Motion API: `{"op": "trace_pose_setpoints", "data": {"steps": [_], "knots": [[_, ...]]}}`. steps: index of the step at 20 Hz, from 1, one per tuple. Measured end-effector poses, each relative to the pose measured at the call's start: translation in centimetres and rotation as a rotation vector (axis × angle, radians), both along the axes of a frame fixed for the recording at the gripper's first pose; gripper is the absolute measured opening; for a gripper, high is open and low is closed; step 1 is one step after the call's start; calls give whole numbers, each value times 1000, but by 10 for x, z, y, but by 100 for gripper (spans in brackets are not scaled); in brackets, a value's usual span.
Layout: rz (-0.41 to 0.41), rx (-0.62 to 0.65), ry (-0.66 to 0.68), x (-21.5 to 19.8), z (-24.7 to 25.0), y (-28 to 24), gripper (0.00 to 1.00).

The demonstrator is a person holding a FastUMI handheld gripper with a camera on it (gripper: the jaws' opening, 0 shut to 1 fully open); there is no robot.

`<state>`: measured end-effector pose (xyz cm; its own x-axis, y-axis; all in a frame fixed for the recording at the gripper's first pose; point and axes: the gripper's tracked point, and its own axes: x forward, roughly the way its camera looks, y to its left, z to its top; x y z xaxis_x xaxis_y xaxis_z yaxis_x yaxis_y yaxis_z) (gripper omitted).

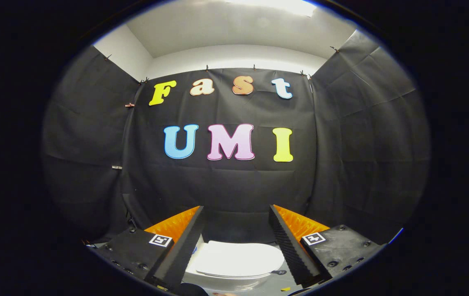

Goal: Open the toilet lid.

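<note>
Your fingers (236,242) stand spread wide and hold nothing, with the closed toilet lid (238,259) low between them, so dip toward its front edge and hook under it before lifting.

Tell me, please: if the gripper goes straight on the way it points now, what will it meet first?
Probably the black cloth wall. The open gripper points level at it, and nothing stands between. The toilet lid lies shut lower down, seen between the fingers, likely under that line; depth is unclear.
</note>
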<state>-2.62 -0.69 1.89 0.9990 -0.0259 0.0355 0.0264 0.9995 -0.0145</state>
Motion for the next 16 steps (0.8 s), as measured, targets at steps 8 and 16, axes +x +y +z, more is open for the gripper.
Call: {"op": "trace_pose_setpoints", "data": {"steps": [8,16], "knots": [[-4,-1,6,1,0,-3,99],[-41,39,36,13,-16,-29,99]]}}
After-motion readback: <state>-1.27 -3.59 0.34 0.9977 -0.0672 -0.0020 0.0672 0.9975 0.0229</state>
